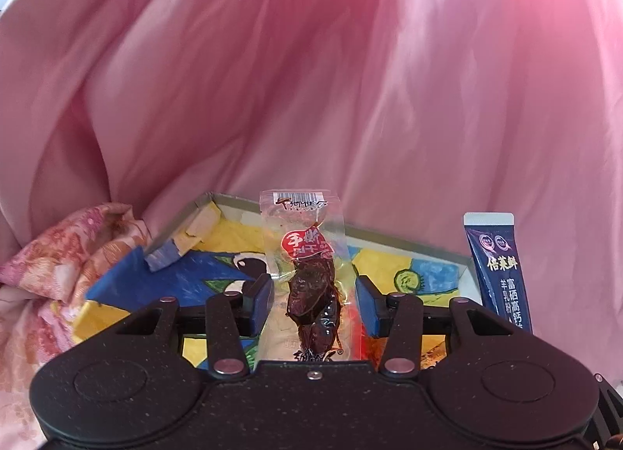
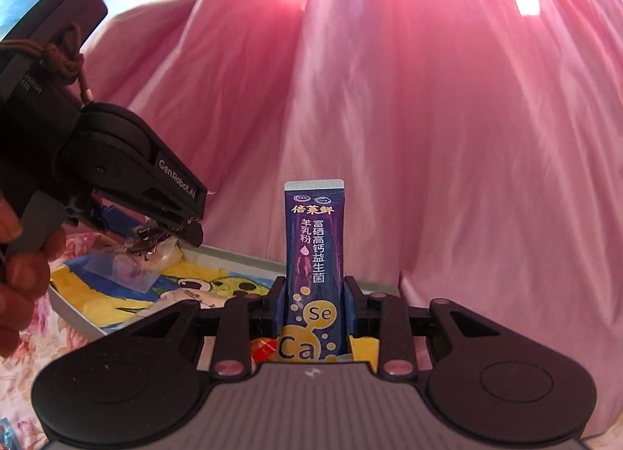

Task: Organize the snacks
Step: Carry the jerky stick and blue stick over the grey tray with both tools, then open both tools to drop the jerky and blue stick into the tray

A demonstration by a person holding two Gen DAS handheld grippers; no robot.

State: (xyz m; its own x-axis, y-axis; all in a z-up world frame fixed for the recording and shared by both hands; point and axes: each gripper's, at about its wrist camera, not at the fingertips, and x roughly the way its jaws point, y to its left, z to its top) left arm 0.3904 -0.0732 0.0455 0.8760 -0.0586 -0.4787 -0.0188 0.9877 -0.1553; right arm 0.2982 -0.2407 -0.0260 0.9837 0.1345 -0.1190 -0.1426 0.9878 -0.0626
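Observation:
My left gripper (image 1: 311, 294) has its blue pads apart on either side of a clear snack packet of dark dried meat (image 1: 307, 275); the pads do not visibly press it. The packet hangs over a shallow box with a colourful cartoon drawing inside (image 1: 409, 271). My right gripper (image 2: 314, 306) is shut on a dark blue powder stick sachet (image 2: 314, 251) and holds it upright above the box's near right side (image 2: 233, 255). The sachet also shows in the left wrist view (image 1: 500, 271). The left gripper with the packet (image 2: 144, 243) shows at the left of the right wrist view.
A pink satin quilt (image 1: 311, 80) fills the background behind the box. Floral pink bedding (image 1: 58, 267) lies to the left of the box. A person's hand (image 2: 23, 275) holds the left gripper. Small orange and red wrappers (image 2: 264, 347) lie in the box.

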